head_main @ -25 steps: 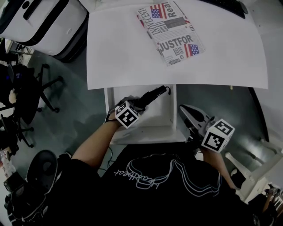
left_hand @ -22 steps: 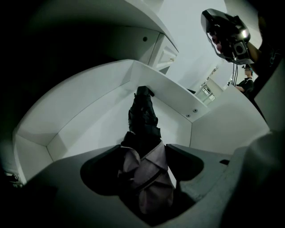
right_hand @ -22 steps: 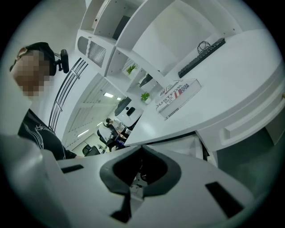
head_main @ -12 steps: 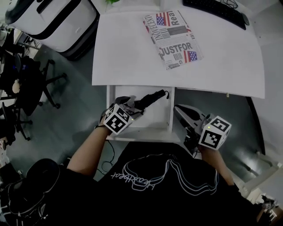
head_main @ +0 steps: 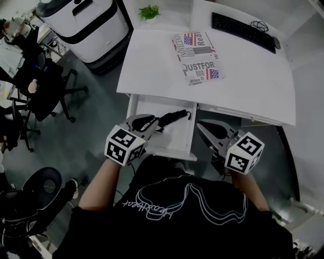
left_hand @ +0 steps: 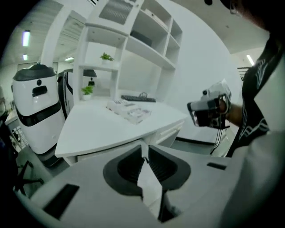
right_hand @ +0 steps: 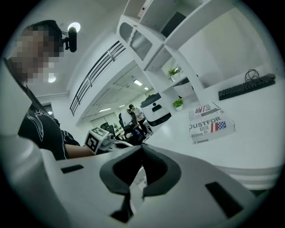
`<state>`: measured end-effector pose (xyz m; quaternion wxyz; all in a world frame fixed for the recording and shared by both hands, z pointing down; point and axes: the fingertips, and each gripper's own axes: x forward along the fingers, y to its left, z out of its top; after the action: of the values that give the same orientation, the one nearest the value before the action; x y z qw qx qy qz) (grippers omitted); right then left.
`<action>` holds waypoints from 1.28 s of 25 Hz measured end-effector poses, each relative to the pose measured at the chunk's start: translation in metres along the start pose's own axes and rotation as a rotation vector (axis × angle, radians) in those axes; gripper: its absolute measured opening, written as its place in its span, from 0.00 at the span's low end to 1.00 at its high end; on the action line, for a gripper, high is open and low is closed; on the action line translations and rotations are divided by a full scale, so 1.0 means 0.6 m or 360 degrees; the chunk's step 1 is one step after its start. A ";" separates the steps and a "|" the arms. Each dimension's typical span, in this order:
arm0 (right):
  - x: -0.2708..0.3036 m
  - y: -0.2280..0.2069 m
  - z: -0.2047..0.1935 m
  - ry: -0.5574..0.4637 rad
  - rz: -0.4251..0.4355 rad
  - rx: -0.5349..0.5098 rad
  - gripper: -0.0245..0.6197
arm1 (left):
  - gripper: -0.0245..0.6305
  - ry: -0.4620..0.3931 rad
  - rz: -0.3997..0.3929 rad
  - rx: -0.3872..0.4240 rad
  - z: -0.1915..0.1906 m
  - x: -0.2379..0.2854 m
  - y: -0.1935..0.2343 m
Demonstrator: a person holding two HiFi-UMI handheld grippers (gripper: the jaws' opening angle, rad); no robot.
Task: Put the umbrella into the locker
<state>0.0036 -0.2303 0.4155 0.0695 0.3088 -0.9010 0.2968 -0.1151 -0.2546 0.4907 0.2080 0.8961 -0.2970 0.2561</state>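
A black folded umbrella (head_main: 175,116) lies slantwise in the open white locker (head_main: 176,135) under the desk edge. My left gripper (head_main: 150,122) hovers above the umbrella's near end, lifted clear of it. Its jaws are closing, with the tips almost together and nothing between them in the left gripper view (left_hand: 144,147). My right gripper (head_main: 204,127) hangs to the right of the locker, jaws together and empty, and shows as well in the left gripper view (left_hand: 209,107). The right gripper view (right_hand: 141,149) looks over the desk and shows the left gripper's marker cube (right_hand: 98,139).
On the white desk (head_main: 152,66) lie a printed flag-pattern packet (head_main: 196,58) and a black keyboard (head_main: 243,29), with a small plant (head_main: 149,11) at the back. A white machine (head_main: 83,23) and office chairs (head_main: 45,91) stand to the left.
The left gripper has risen out of the locker and let go of the umbrella, which stays lying inside. The right gripper has lifted a little too.
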 end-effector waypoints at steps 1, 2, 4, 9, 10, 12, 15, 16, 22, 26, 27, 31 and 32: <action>-0.005 0.008 0.004 0.0008 0.0001 -0.0052 0.04 | 0.08 -0.0073 -0.0005 -0.0034 0.020 -0.016 -0.019; -0.009 0.017 0.009 0.0012 -0.0001 -0.0115 0.04 | 0.06 -0.0141 -0.0014 -0.0057 0.037 -0.031 -0.040; -0.019 0.039 0.023 -0.0003 0.0006 -0.0246 0.04 | 0.05 -0.0272 -0.0032 -0.0072 0.071 -0.061 -0.085; -0.055 0.100 0.051 -0.0065 0.0063 -0.0427 0.04 | 0.05 -0.0527 -0.0047 -0.0096 0.142 -0.138 -0.183; -0.064 0.112 0.056 -0.0087 0.0087 -0.0421 0.04 | 0.05 -0.0557 -0.0043 -0.0093 0.151 -0.152 -0.197; -0.083 0.135 0.063 -0.0127 0.0129 -0.0408 0.04 | 0.05 -0.0597 -0.0028 -0.0074 0.163 -0.177 -0.219; -0.107 0.158 0.065 -0.0163 0.0169 -0.0407 0.04 | 0.05 -0.0659 -0.0029 -0.0056 0.170 -0.201 -0.247; -0.112 0.165 0.066 -0.0178 0.0187 -0.0392 0.04 | 0.05 -0.0679 -0.0033 -0.0059 0.172 -0.205 -0.255; -0.143 0.207 0.069 -0.0239 0.0247 -0.0425 0.04 | 0.05 -0.0760 -0.0047 -0.0078 0.178 -0.232 -0.302; -0.161 0.213 0.058 -0.0249 0.0246 -0.0421 0.04 | 0.05 -0.0772 -0.0023 -0.0070 0.173 -0.233 -0.319; -0.164 0.214 0.054 -0.0245 0.0247 -0.0418 0.04 | 0.05 -0.0771 -0.0020 -0.0073 0.170 -0.234 -0.323; -0.171 0.215 0.044 -0.0235 0.0247 -0.0417 0.04 | 0.05 -0.0777 -0.0028 -0.0100 0.162 -0.237 -0.334; -0.173 0.215 0.041 -0.0233 0.0245 -0.0414 0.04 | 0.05 -0.0777 -0.0028 -0.0106 0.160 -0.236 -0.334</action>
<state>0.0110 -0.1093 0.3002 0.0203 0.2482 -0.9554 0.1589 -0.0531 -0.0969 0.2888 0.1617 0.9266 -0.3390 0.0202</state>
